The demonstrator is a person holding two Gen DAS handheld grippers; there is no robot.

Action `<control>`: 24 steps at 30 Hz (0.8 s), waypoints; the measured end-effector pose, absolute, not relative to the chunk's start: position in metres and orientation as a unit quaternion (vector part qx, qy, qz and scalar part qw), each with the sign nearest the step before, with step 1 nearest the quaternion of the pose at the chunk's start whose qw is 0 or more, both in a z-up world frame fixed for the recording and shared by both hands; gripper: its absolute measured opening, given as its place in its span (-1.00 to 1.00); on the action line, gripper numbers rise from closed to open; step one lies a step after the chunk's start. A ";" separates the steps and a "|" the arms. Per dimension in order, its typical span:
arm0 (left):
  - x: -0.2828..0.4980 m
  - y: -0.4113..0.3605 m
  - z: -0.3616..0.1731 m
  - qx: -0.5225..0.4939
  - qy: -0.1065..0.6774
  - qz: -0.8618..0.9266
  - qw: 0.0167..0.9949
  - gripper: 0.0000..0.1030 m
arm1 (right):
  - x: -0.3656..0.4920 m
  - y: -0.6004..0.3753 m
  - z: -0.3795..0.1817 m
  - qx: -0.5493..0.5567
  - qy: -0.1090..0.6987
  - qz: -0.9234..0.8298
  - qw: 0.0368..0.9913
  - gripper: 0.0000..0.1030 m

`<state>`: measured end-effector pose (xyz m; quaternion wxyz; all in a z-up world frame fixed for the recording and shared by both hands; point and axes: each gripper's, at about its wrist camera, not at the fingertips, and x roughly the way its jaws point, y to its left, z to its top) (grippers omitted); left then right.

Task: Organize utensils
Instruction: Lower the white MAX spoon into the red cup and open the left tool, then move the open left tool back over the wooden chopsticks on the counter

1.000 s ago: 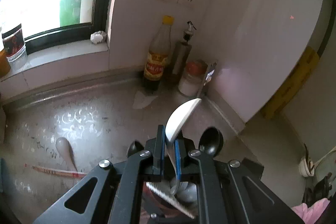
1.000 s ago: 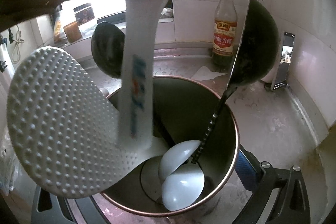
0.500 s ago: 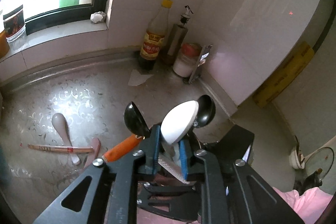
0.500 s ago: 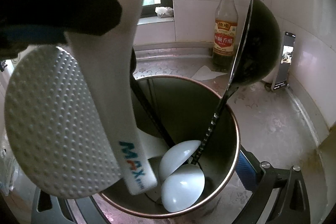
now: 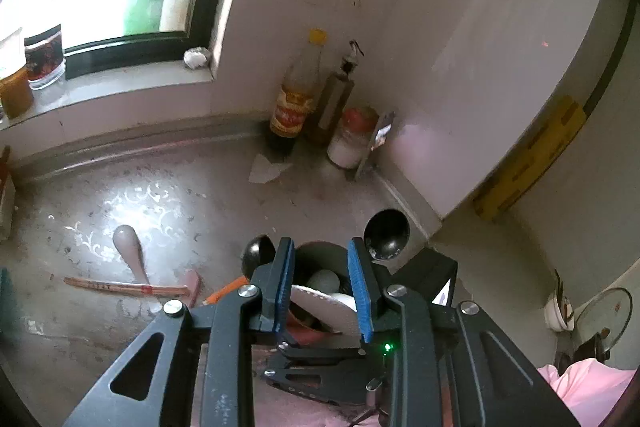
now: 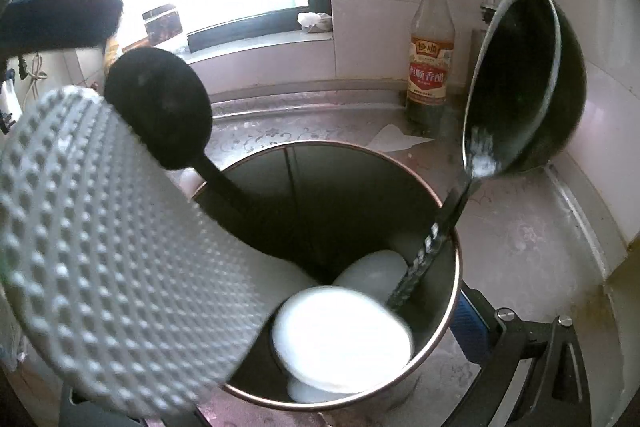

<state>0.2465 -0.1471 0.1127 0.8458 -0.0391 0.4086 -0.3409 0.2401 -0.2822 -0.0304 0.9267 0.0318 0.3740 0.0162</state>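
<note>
Jaws of the left gripper (image 5: 322, 263) have just been opening and stand spread, empty, above the steel utensil holder (image 6: 448, 311) at lower centre. Inside it lean a white rice paddle (image 6: 104, 259), two black ladles and white spoons. Whether the right gripper (image 6: 476, 323) grips the holder's rim, I cannot tell.

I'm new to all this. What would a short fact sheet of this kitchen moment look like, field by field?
Place: kitchen counter in a corner below a window
Holder: round metal pot standing on the counter
In the pot: white rice paddle, two black ladles, white spoons
Left gripper: jaws have just been opening, nothing between them, above the pot
Right gripper: at the pot's rim; grip unclear
On the counter: pink spoon, chopsticks, orange-handled utensil
By the wall: vinegar bottle
</note>
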 end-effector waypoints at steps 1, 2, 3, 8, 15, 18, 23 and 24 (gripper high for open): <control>0.246 -0.144 0.114 -0.041 0.406 -0.338 0.848 -0.44 | 0.240 -0.282 -0.030 0.031 0.374 0.016 0.927 1.00; 0.246 -0.141 0.116 -0.044 0.403 -0.336 0.850 -0.43 | 0.240 -0.282 -0.030 0.031 0.373 0.017 0.927 1.00; 0.247 -0.138 0.118 -0.046 0.401 -0.330 0.853 -0.42 | 0.240 -0.281 -0.030 0.030 0.373 0.017 0.927 1.00; 0.250 -0.119 0.123 -0.062 0.392 -0.306 0.865 -0.34 | 0.237 -0.279 -0.029 0.030 0.372 0.017 0.928 1.00; 0.257 -0.088 0.124 -0.084 0.386 -0.259 0.882 -0.10 | 0.236 -0.278 -0.028 0.028 0.373 0.017 0.927 1.00; 0.260 -0.072 0.122 -0.089 0.383 -0.224 0.892 0.11 | 0.236 -0.278 -0.028 0.028 0.373 0.016 0.927 1.00; 0.265 -0.047 0.114 -0.096 0.383 -0.162 0.904 0.53 | 0.237 -0.278 -0.027 0.027 0.374 0.017 0.927 1.00; 0.266 -0.042 0.112 -0.096 0.382 -0.151 0.907 0.55 | 0.237 -0.278 -0.027 0.027 0.374 0.016 0.927 1.00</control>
